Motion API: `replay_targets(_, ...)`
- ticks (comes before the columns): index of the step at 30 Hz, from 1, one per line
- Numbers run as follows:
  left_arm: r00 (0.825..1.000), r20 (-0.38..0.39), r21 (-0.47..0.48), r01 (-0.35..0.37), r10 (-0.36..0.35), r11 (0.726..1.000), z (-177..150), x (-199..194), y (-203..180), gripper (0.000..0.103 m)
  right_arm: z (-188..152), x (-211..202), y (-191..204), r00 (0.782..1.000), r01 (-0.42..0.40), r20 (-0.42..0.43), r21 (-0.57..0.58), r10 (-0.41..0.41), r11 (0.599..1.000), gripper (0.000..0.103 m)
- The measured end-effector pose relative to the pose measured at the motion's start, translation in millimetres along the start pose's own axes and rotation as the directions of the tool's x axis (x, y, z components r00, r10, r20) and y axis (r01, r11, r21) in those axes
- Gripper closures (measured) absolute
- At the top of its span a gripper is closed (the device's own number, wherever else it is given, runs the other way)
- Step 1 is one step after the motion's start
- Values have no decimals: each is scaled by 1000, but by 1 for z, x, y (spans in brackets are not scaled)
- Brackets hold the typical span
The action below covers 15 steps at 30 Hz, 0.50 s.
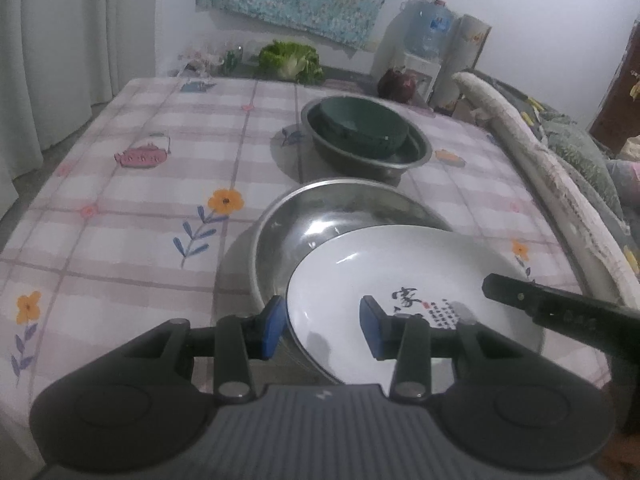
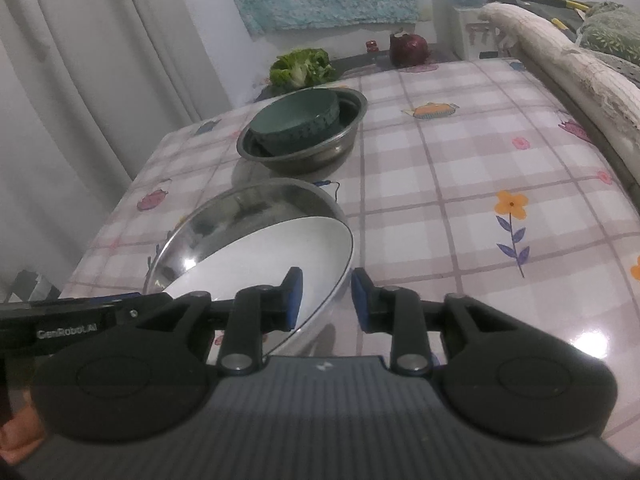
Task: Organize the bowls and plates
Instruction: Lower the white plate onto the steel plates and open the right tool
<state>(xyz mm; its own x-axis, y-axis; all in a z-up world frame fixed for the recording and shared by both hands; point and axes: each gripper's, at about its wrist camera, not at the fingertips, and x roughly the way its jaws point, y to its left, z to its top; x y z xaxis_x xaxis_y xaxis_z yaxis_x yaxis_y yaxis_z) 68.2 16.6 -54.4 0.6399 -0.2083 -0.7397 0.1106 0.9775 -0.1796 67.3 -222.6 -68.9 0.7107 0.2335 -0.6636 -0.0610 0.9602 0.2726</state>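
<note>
A white plate (image 1: pixel 400 276) with black characters lies tilted in a shiny steel basin (image 1: pixel 320 216) near me. My left gripper (image 1: pixel 324 330) is open, its jaws astride the plate's near-left rim. My right gripper (image 2: pixel 326 300) is open, its jaws astride the plate's (image 2: pixel 280 248) right rim; the basin (image 2: pixel 240 216) shows behind it. Further back a dark green bowl (image 1: pixel 360 124) sits inside a second steel bowl (image 1: pixel 412 158); they also show in the right wrist view, the green bowl (image 2: pixel 296 120) in the steel bowl (image 2: pixel 320 152).
The table has a pink checked cloth (image 1: pixel 140 200) with flowers and teapots. A lettuce (image 1: pixel 292 60) and a dark red onion (image 2: pixel 408 50) lie at the far edge. A curtain (image 2: pixel 80 80) hangs left. A padded chair edge (image 1: pixel 540 176) runs along the right. A water dispenser (image 1: pixel 428 40) stands behind.
</note>
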Motion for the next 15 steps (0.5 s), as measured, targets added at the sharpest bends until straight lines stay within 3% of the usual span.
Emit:
replay_targets(7,999,31,-15,-23,24,1000,4,-7,9,58,4,0,0,1000,-2,19,2,2,1000,70)
replay_targets(10,997,45,-1,-64,64,998,5,-5,10,50,2,4,-4,1000,1,10,21,-2,1000,64)
replay_targets(15,992,26,28,-126,125,992,5,10,11,49,-2,14,-10,1000,-1,-15,58,2,998,62)
